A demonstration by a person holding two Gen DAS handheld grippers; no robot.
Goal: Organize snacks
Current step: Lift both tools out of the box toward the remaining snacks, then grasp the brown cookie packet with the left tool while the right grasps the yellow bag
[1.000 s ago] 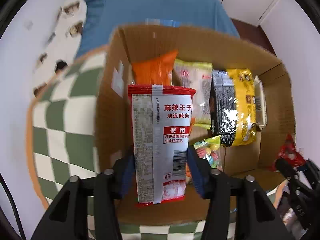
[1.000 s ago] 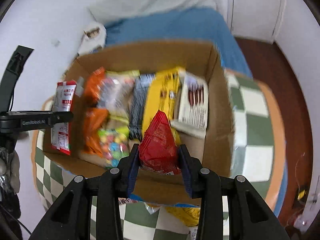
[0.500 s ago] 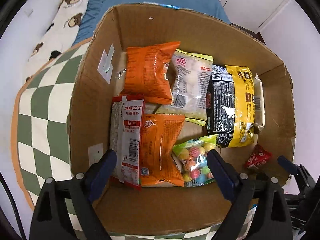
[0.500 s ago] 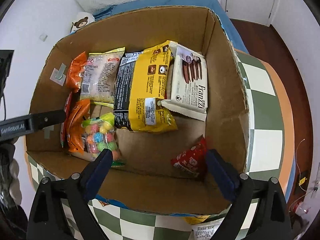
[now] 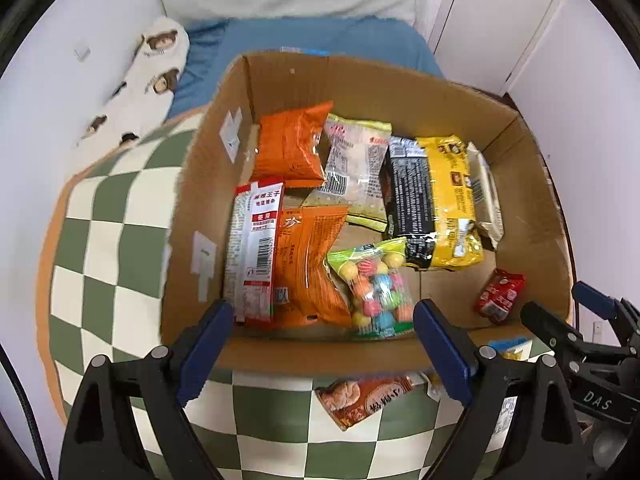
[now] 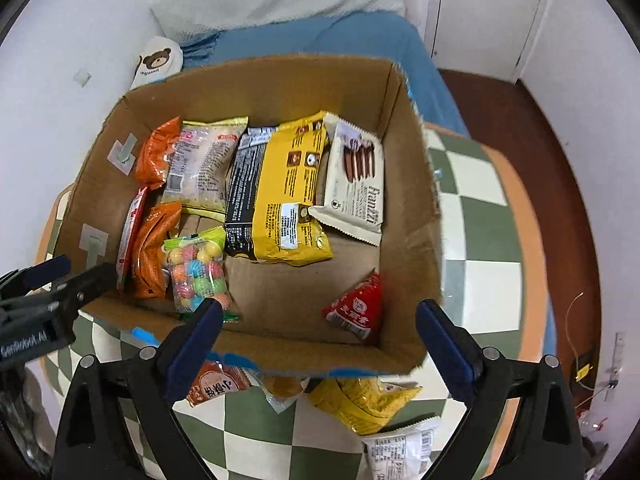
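Observation:
A cardboard box (image 5: 400,84) (image 6: 412,200) holds several snack packs. The red-and-white spicy strip pack (image 5: 256,248) leans by the box's left wall. The small red pack (image 5: 500,290) (image 6: 356,306) lies in the near right corner. My left gripper (image 5: 322,340) is open and empty above the box's near edge. My right gripper (image 6: 318,338) is open and empty over the near edge too. Loose packs lie on the table in front of the box: a brown one (image 5: 364,398) (image 6: 216,384), a yellow one (image 6: 360,398) and a white one (image 6: 400,446).
The box sits on a green-and-white checkered table (image 5: 104,216) (image 6: 476,216). Behind it are a blue bed (image 5: 320,40), a bear-print cushion (image 5: 136,80) and white walls. In the box lie two orange packs (image 5: 290,148), a candy ball bag (image 5: 376,284), a yellow-black pack (image 6: 280,196) and a Franzzi wafer pack (image 6: 356,184).
Both grippers opened and let go: the red-and-white pack dropped by the box's left wall, the small red pack into the near right corner. Both grippers then pulled back from the box.

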